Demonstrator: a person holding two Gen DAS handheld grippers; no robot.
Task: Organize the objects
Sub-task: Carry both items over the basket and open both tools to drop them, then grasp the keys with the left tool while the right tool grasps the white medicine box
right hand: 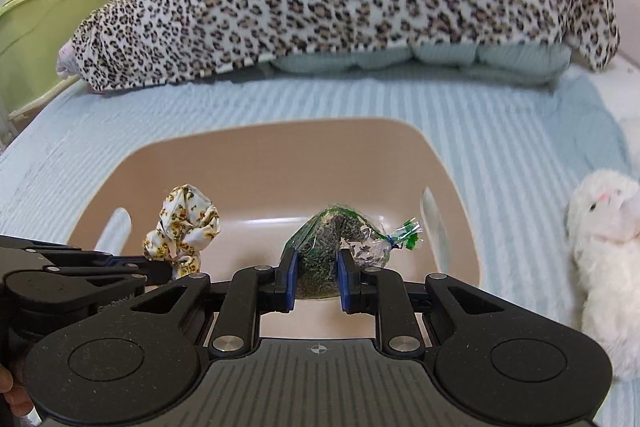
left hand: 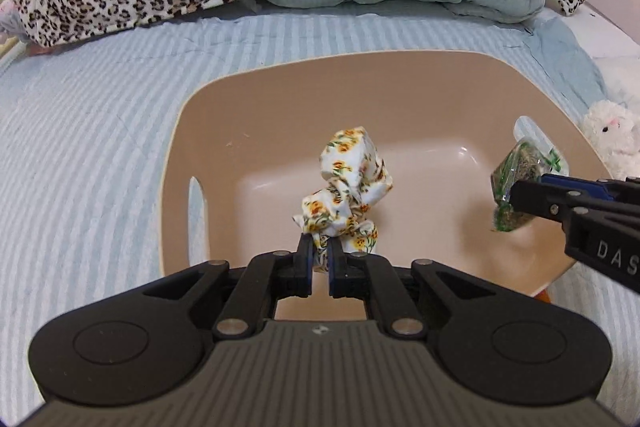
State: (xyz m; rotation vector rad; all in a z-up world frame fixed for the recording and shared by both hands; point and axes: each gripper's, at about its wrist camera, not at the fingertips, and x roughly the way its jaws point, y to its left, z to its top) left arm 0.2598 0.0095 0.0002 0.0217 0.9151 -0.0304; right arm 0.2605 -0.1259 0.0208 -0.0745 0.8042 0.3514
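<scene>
While both grippers hang over the tan basin point(left hand: 400, 75), the left gripper point(left hand: 319, 251) pinches the floral scrunchie point(left hand: 348, 195); the right gripper point(right hand: 317, 267) clamps the green sachet point(right hand: 336, 243), apparently dried herbs.

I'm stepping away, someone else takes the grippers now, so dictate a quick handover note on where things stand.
Left gripper: shut on the floral scrunchie, held over the tan basin.
Right gripper: shut on the clear bag of dried herbs, also over the basin.
Done: both items picked up and brought above the basin.
Left: release both into it. The white plush toy lies on the bed beside the basin, probably next.
</scene>
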